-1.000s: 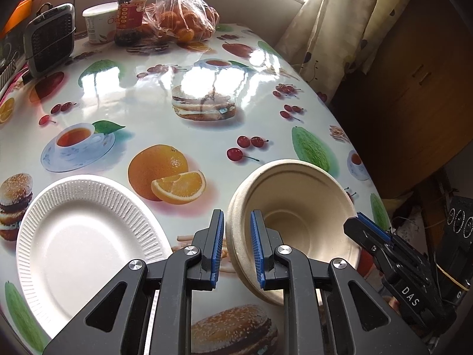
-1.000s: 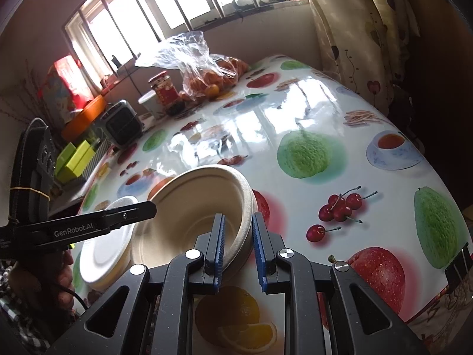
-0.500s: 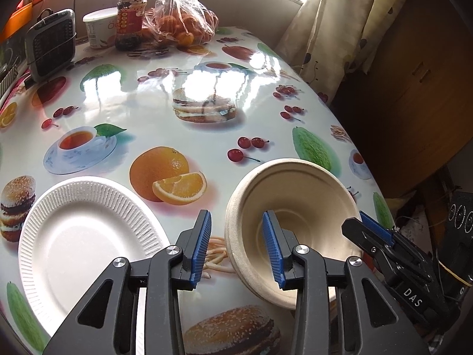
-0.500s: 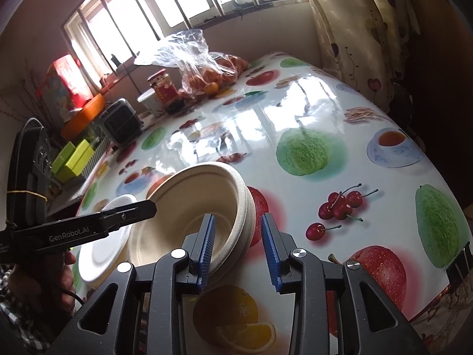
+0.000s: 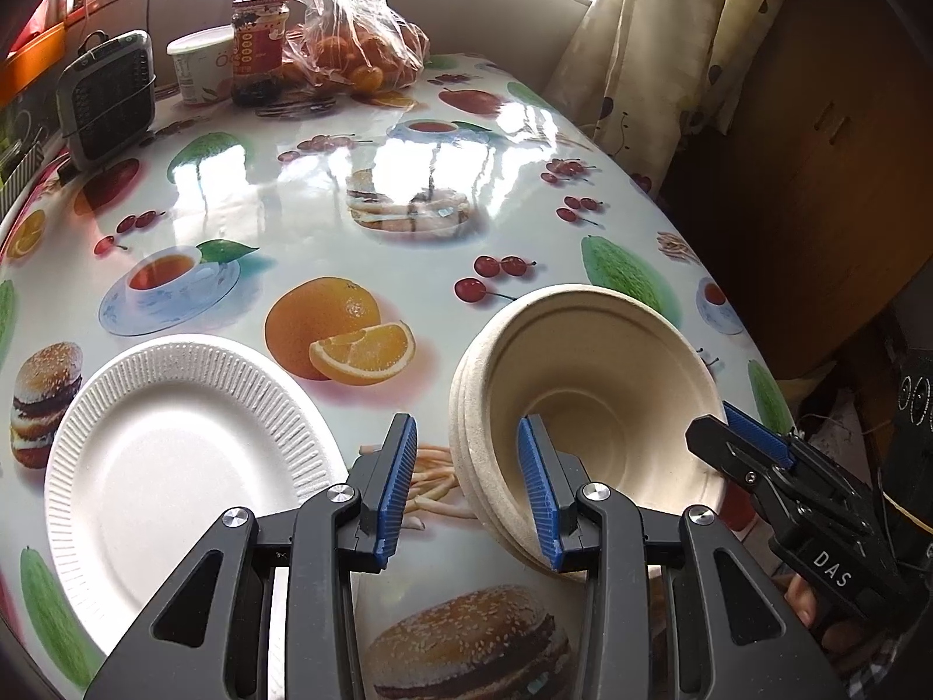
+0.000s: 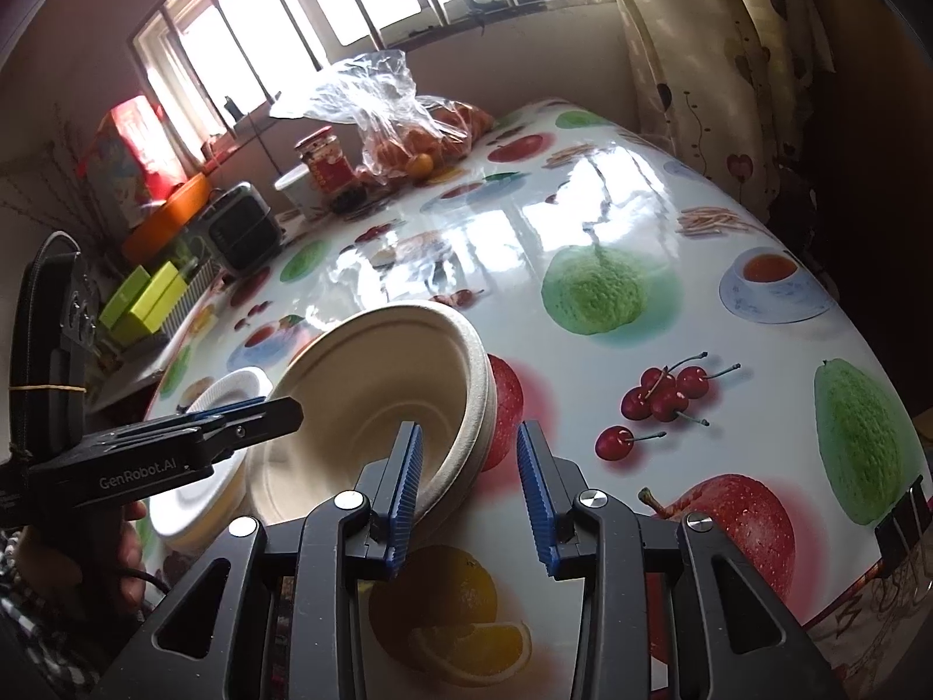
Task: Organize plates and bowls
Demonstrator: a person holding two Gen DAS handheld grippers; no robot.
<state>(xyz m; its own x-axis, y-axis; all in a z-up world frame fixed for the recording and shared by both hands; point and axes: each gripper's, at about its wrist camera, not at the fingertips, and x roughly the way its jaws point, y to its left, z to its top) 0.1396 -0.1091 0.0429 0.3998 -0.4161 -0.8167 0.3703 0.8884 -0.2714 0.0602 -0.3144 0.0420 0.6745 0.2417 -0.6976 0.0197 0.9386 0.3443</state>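
Note:
A stack of beige pulp bowls (image 5: 589,402) sits on the fruit-print tablecloth, near the table's front right edge. My left gripper (image 5: 466,490) is open and straddles the stack's near left rim, one blue pad inside and one outside, neither pressing. In the right wrist view the same bowls (image 6: 361,408) have my right gripper (image 6: 469,484) open astride their right rim, its pads also off the rim. A white ribbed paper plate (image 5: 175,455) lies flat to the left of the bowls. The left gripper (image 6: 274,411) shows there at the bowls' far side, over the plate (image 6: 230,388).
At the table's far end stand a bag of oranges (image 5: 355,52), a red-labelled jar (image 5: 259,46), a white tub (image 5: 198,67) and a small grey heater (image 5: 108,99). A curtain (image 5: 653,46) and a dark cabinet flank the right edge. A hand holds the left gripper's handle (image 6: 125,548).
Both grippers were shut on the bowl stack's rim a second ago; both have let go and stand open. The stack has tipped back and lies flatter.

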